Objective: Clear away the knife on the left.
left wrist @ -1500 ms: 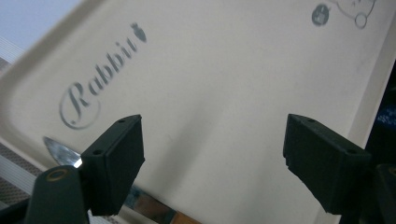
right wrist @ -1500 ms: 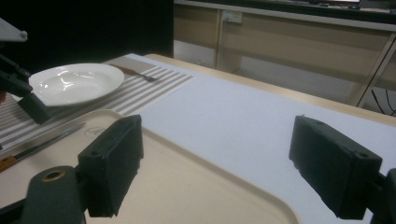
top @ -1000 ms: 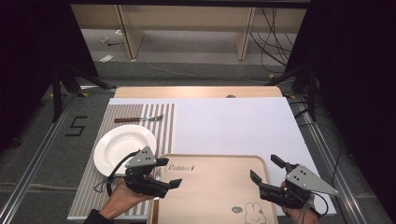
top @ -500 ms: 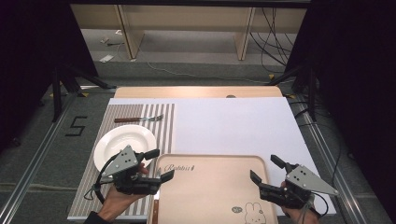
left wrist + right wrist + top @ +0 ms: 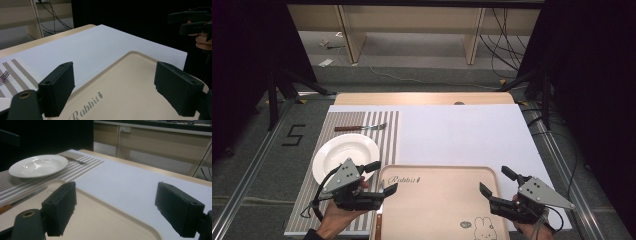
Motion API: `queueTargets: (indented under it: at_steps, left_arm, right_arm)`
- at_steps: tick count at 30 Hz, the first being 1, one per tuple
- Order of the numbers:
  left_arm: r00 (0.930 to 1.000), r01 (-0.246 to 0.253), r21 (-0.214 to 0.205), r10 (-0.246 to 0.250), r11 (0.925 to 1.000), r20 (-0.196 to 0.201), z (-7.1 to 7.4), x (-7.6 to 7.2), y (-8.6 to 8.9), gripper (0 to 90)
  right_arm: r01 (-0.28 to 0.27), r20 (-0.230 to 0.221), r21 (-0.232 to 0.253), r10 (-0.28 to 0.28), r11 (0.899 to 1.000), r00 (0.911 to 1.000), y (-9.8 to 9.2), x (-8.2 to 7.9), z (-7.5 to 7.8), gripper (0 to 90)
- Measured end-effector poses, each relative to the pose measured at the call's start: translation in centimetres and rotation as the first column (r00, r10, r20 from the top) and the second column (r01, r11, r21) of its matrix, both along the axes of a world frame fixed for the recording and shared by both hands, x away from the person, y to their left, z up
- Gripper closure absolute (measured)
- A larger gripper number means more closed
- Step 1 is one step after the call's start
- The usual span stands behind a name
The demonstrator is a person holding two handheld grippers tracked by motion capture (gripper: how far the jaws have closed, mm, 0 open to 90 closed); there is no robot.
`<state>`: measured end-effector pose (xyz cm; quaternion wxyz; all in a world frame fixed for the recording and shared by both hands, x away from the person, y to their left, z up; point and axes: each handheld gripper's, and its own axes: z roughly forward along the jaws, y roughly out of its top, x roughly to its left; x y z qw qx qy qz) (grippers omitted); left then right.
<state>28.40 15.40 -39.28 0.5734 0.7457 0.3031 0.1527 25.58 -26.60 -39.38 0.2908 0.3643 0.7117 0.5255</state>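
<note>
A beige tray (image 5: 437,200) printed with "Rabbit" and a bunny lies at the table's near edge, partly on a white sheet (image 5: 462,135). My left gripper (image 5: 382,177) is open at the tray's left rim, one jaw over the rim and the other toward the white plate (image 5: 345,158). In the left gripper view the tray (image 5: 130,85) lies between and below the open jaws of my left gripper (image 5: 115,90). My right gripper (image 5: 495,181) is open at the tray's right rim, holding nothing. In the right gripper view the tray (image 5: 105,220) lies under the jaws of my right gripper (image 5: 115,210).
The plate sits on a striped placemat (image 5: 387,135) at the left, with a fork (image 5: 360,128) beyond it. In the right gripper view a knife (image 5: 22,198) lies on the mat beside the tray, nearer than the plate (image 5: 38,165). Shelving and cables stand beyond the table.
My left gripper has drawn back to the left, from over the tray's left part to its rim near the plate. The right gripper has hardly moved.
</note>
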Motion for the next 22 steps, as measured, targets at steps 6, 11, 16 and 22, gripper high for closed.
queueTargets:
  at_steps: [6, 11, 16, 22]
  left_arm:
    - [1.0000, 0.003, 0.014, -0.002, 0.9999, -0.005, -0.15, 0.04, -0.15, 16.4]
    - [1.0000, -0.003, 0.015, 0.003, 0.9999, -0.008, -0.15, 0.10, -0.09, 16.4]
    - [0.9999, -0.001, 0.026, 0.001, 0.9997, -0.013, -0.22, 0.14, -0.16, 16.4]
    - [0.9998, 0.002, 0.041, -0.001, 0.9991, -0.018, -0.33, 0.18, -0.27, 16.4]
  right_arm:
    - [-0.001, 0.000, 0.001, 0.001, 1.000, 1.0000, -0.01, 0.02, 0.00, 18.5]
    - [-0.001, 0.001, 0.001, 0.001, 1.000, 1.0000, -0.01, 0.01, 0.01, 18.5]
    - [-0.001, 0.001, 0.000, 0.001, 1.000, 1.0000, -0.01, 0.01, 0.01, 18.5]
    - [-0.001, 0.001, -0.001, 0.001, 1.000, 1.0000, -0.01, 0.01, 0.01, 18.5]
